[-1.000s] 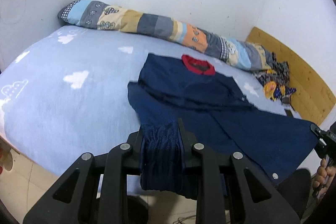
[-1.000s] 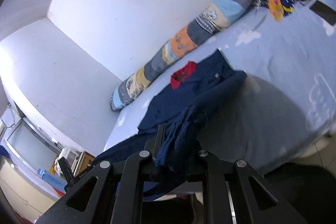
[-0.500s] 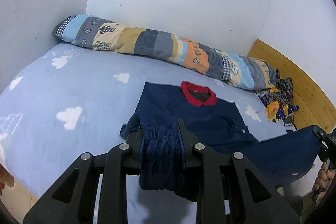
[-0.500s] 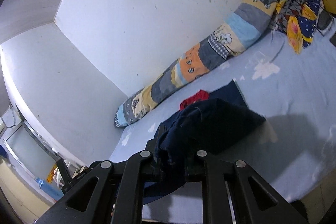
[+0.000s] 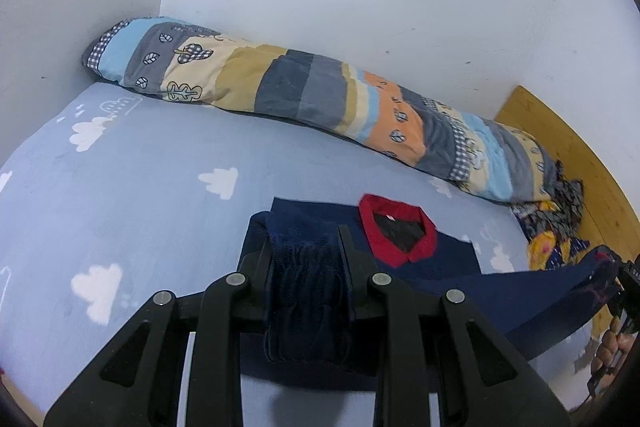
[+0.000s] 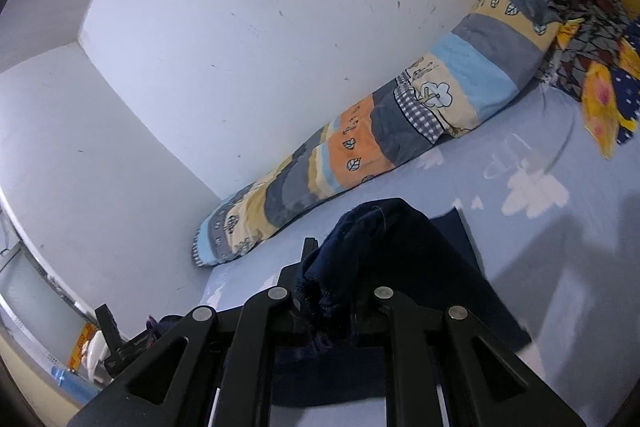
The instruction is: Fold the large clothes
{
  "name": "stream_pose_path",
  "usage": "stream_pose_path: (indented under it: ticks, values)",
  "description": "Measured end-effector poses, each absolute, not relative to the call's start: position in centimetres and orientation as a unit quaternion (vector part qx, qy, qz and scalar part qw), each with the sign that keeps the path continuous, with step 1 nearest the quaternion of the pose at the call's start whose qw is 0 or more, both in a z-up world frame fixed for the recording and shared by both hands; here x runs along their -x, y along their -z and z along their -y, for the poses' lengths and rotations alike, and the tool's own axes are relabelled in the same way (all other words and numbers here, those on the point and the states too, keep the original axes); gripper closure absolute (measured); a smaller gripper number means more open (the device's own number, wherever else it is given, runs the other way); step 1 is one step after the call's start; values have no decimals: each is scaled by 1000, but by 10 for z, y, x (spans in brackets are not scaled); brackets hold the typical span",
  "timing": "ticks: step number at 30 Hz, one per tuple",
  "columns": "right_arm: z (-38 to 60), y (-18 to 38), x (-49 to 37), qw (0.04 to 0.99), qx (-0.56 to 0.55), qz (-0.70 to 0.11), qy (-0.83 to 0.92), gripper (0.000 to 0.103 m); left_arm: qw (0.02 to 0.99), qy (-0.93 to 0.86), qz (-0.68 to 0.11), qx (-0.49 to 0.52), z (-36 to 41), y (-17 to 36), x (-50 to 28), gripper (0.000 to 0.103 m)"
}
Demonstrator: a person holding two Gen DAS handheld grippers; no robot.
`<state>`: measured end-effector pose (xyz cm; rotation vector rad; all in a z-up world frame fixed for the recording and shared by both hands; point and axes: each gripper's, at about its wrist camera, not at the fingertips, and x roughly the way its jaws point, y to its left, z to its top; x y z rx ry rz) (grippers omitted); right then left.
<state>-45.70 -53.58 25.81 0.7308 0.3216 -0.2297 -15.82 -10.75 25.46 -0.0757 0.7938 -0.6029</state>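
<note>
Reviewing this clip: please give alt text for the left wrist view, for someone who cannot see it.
The left tongs grip a bunched edge of a navy shirt with a red collar, lifted over a light blue cloud-print bed sheet. A long patchwork bolster lies along the white wall behind.

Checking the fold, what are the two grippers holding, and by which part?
Both grip the navy polo shirt by bunched bottom-hem fabric: left gripper, right gripper.

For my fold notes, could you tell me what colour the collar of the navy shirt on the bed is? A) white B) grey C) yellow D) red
D: the collar of the navy shirt is red, lying open on the blue cloud-print bed sheet.
</note>
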Motion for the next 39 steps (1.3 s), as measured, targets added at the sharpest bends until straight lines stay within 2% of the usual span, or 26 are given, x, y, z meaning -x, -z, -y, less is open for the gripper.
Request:
stream_pose_path:
  ticks: [6, 13, 18, 19, 21, 22, 23, 24, 27, 29, 36, 39]
  values:
    - [572, -240, 387, 911, -349, -180, 126, 91, 869, 273, -412, 31, 144, -218, 103, 79]
    - [623, -182, 316, 886, -376, -221, 157, 91, 852, 243, -465, 12, 185, -163, 51, 78]
    - [656, -138, 282, 859, -411, -250, 176, 91, 837, 227, -498, 10, 199, -133, 19, 74]
    - [662, -129, 275, 852, -417, -256, 183, 91, 830, 227, -510, 15, 202, -126, 11, 69]
    - [675, -106, 260, 834, -439, -278, 187, 82, 820, 226, -525, 36, 204, -117, -2, 56]
    - [681, -96, 253, 822, -449, -294, 188, 77, 819, 226, -526, 46, 204, -116, -6, 39]
    - [686, -88, 249, 811, -463, -305, 187, 75, 816, 226, -529, 61, 201, -115, -12, 28]
    - [693, -78, 247, 797, -486, -311, 180, 70, 808, 228, -537, 81, 197, -114, -19, 26]
    - [701, -70, 260, 783, -532, -280, 160, 61, 776, 246, -559, 154, 178, -113, -35, 26]
    - [700, -75, 268, 789, -529, -275, 151, 60, 784, 250, -544, 166, 168, -121, -31, 25]
    - [671, -123, 286, 847, -447, -243, 151, 59, 820, 311, -472, 83, 181, -148, 32, 25]
    - [670, -141, 287, 863, -419, -229, 167, 49, 824, 340, -452, 31, 202, -147, 57, 25]
